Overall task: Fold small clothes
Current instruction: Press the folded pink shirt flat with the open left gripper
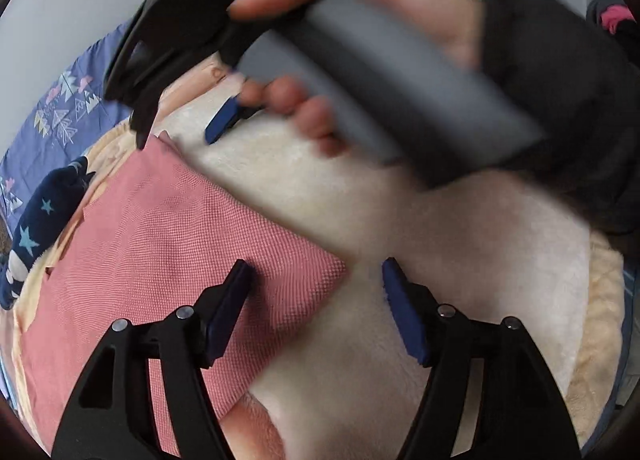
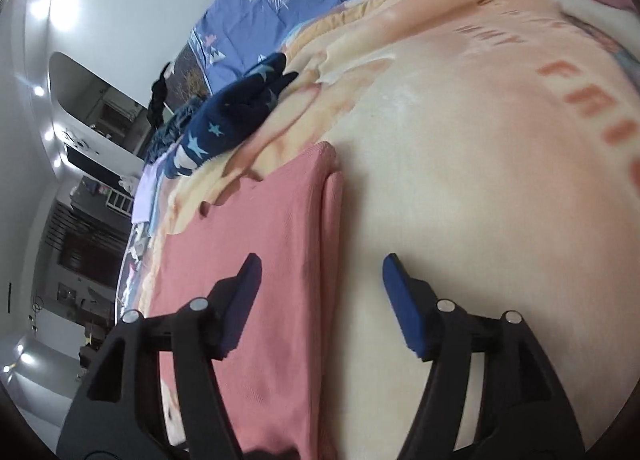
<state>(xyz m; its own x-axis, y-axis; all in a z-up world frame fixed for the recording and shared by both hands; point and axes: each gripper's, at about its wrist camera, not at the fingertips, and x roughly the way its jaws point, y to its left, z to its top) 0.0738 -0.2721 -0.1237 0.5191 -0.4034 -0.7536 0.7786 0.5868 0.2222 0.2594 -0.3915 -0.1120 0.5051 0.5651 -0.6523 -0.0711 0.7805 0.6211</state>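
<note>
On the bed's cream-and-peach fleece blanket (image 2: pixel 460 164), the pink knit garment (image 1: pixel 168 236) lies flat and already doubled: right wrist view shows a stacked fold edge with two layers along its right side. Left gripper (image 1: pixel 316 284) has its jaws spread wide with nothing between them; left pad sits over the garment's near corner, right pad over bare blanket, so it straddles the edge without pinching. Right gripper (image 2: pixel 320 280) is likewise wide and empty, straddling the folded edge further along. In the left wrist view the person's hand (image 1: pixel 360 20) on the right tool's grey handle is blurred, so that tool is in motion. My read: one fold is laid and released, next fold not yet started. To do it well: pinch all layers at the edge, not just the top one, or the stack will shear. Grab two corners on the same side, lift both evenly, carry them across and line up edge to edge before letting go. Plush blanket will drag on knit, so lift clear rather than slide. Navy star-print garment (image 2: pixel 236 112) sits well apart at the far side, not in the way.
</note>
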